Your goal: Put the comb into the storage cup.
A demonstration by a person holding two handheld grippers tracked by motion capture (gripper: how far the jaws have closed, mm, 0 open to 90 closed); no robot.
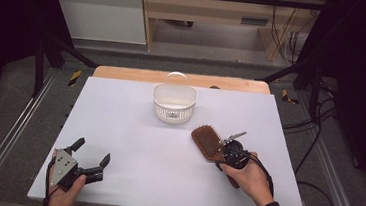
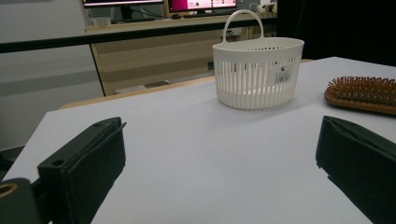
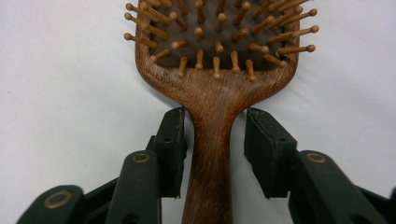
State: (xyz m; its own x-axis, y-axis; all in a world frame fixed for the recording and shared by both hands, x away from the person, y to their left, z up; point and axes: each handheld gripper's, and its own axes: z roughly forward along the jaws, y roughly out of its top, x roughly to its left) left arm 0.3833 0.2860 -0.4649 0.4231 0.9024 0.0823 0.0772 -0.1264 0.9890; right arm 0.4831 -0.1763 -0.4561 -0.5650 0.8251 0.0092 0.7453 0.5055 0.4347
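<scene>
Right gripper (image 3: pixel 212 133) is at the near right of the white table (image 1: pixel 118 127), its two black jaws set one on each side of the handle of the brown wooden paddle hairbrush with peg bristles (image 3: pixel 212 70). In the right gripper view the jaws stand narrow. The left one sits against or all but against the handle. The right one shows a sliver of table between pad and wood. The grip is therefore judged not yet made. The pads flank the handle rather than press it.

The brush lies flat on the table with its bristles up. Its long axis runs straight along the gripper's own line, handle toward the hand and head away. In the high view that axis is diagonal, and the head points toward the white slotted plastic basket with a hoop handle (image 1: pixel 174 103), which stands upright at the far middle of the table, near but clear of the brush.

Left gripper (image 1: pixel 88 161) rests at the near left, well apart from the brush, jaws wide and empty.

Judgement: the right hand is the nearer by far, and the closing direction is square across the handle
</scene>
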